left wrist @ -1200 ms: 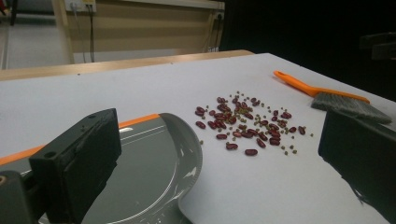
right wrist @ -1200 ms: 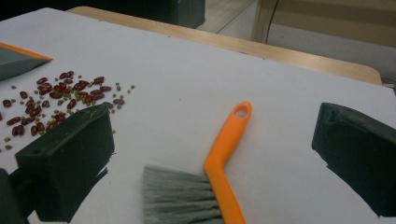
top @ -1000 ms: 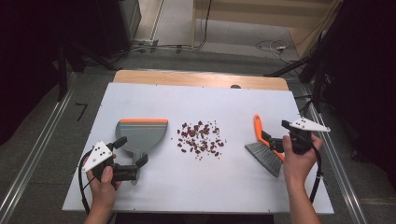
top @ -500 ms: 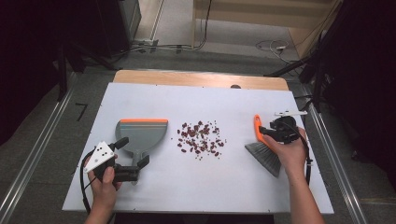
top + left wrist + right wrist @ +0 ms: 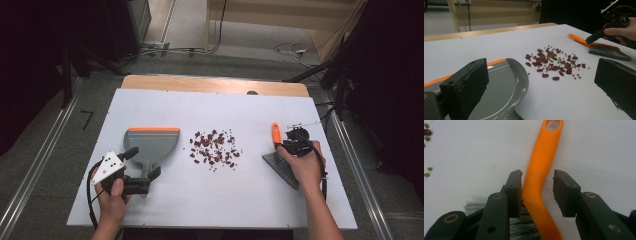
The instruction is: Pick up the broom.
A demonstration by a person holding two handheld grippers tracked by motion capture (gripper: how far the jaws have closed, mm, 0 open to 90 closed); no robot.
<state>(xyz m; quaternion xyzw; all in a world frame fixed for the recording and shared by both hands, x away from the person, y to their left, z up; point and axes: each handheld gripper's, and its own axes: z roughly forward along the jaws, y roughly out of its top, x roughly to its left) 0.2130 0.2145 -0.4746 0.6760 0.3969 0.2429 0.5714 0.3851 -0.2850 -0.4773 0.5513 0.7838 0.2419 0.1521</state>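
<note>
Here the right tool [image 5: 537, 192] straddles the brush handle [image 5: 541, 170], jaws apart; the left tool [image 5: 536, 87] gapes wide beside the dustpan [image 5: 504, 95].

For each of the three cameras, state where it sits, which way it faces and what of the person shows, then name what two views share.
High view: above the person's side, looking forward and down on the table; both forearms, left tongs, right tongs.
Left gripper view: rides the left tongs, facing across dustpan and beans toward the brush.
Right gripper view: rides the right tongs, looking down, jaws open astride the brush handle.
Shared: brush and beans.
</note>
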